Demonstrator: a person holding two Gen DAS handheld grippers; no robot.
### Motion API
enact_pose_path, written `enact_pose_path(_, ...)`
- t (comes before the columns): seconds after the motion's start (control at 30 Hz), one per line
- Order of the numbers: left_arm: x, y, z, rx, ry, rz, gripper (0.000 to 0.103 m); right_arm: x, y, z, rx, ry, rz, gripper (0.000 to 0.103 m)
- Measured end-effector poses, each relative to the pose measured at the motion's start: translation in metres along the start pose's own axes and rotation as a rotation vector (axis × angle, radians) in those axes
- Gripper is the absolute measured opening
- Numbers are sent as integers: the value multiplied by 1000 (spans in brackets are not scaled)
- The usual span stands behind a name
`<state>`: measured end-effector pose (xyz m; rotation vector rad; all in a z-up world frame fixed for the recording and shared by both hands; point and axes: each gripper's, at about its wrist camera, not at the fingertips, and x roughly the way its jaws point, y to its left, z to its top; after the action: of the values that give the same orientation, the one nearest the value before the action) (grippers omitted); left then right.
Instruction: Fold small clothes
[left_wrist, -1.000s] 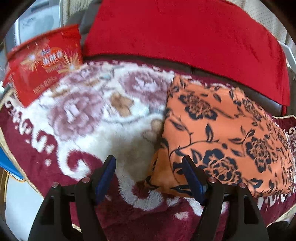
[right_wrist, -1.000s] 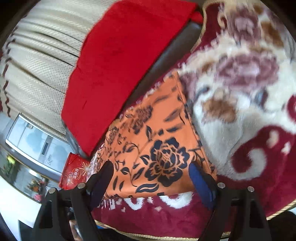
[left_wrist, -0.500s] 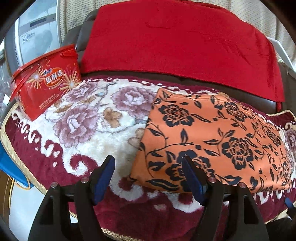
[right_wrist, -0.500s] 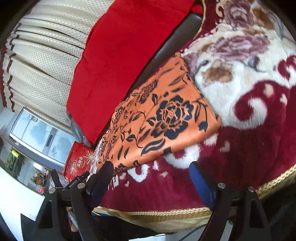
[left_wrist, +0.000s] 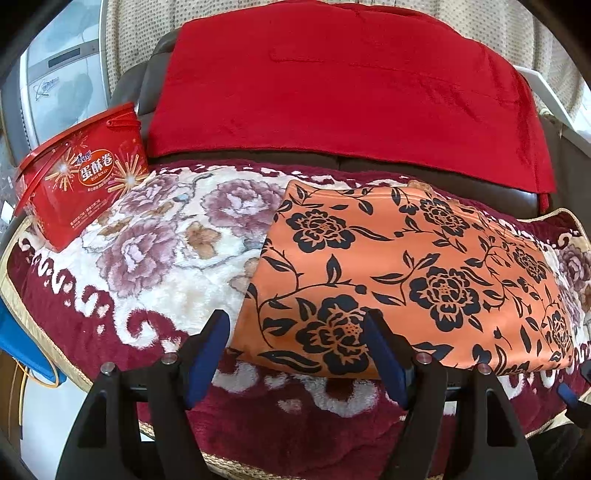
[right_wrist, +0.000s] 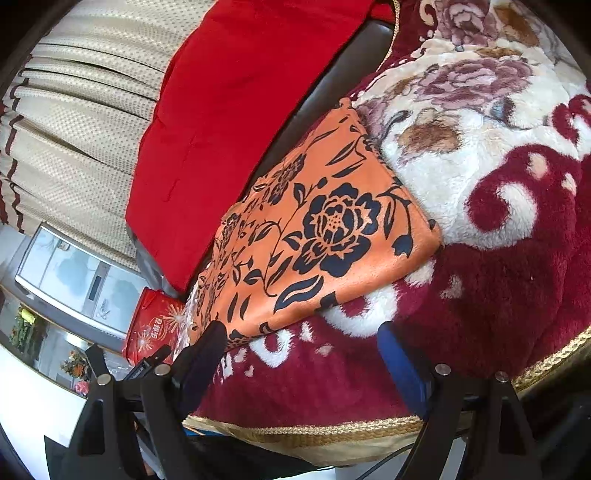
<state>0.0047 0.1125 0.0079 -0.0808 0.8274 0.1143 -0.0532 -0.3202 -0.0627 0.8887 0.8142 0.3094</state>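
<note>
Red tin (left_wrist: 83, 177) w/ "EGG ROLLS" label, orange floral cloth (left_wrist: 402, 280) folded; both hand-held grippers (left_wrist: 295, 350) (right_wrist: 299, 354) apart, empty

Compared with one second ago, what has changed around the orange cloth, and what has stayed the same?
Both grippers drew back from the folded orange floral cloth. The left gripper pulled away, so more of the seat shows; the right gripper, earlier over the cloth's near edge, is now off it, above the plush floral blanket. Nothing was gripped or released. Both stayed open and empty; cloth, red egg-roll tub and red blanket stayed put.
</note>
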Motion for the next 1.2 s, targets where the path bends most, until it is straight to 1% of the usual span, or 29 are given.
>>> enact_pose_path(0.37,-2,-6,1,9,-5,-3,75,1,-4,4,31,-16,-24,86)
enact_pose_path(0.6,0,-15,-1,9,-2,-31,75,2,-13,11,94,-23,-38,86)
enact_pose_path(0.7,2,-26,-1,21,6,-44,75,2,-15,15,121,-37,-28,86)
enact_pose_path(0.8,2,-36,-1,28,4,-57,75,4,-21,19,163,-44,-37,86)
enact_pose_path(0.87,4,-45,-1,36,10,-70,75,7,-24,21,193,-43,-23,86)
enact_pose_path(1.1,15,-89,4,97,6,-111,75,23,-26,40,250,-63,-18,86)
enact_pose_path(1.17,25,-102,3,121,22,-112,75,27,-26,47,251,-77,-16,79)
enact_pose_path(1.2,34,-109,1,138,36,-97,75,28,-25,51,240,-78,-29,58)
